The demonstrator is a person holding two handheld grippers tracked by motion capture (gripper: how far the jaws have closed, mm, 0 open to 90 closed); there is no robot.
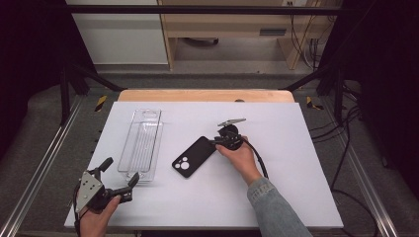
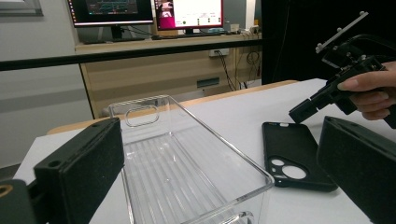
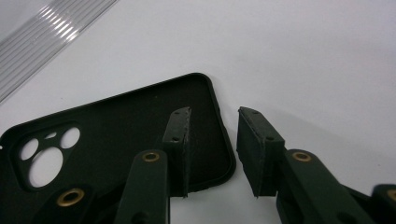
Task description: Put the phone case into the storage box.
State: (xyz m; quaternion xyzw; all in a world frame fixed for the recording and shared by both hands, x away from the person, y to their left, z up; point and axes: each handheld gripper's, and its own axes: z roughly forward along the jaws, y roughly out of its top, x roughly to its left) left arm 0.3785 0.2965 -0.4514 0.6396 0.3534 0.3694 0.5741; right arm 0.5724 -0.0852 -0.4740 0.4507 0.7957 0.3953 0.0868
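A black phone case (image 1: 192, 157) (image 2: 292, 158) (image 3: 116, 126) lies inside-up on the white mat, camera cutout toward me. My right gripper (image 1: 213, 142) (image 3: 215, 113) (image 2: 301, 112) is low at the case's far corner. Its jaws stand astride the case's end rim, one pad over the inside and one outside it, with a gap showing, so it is open. A clear plastic tray (image 1: 141, 148) (image 2: 177, 168) lies empty to the left of the case. My left gripper (image 1: 120, 171) (image 2: 222, 135) stands wide open and empty at the tray's near end.
The white mat (image 1: 276, 187) covers a wooden table (image 1: 205, 95); bare mat lies right of and in front of the case. A black cable (image 1: 259, 158) trails from the right gripper. Metal frame rails run along both sides.
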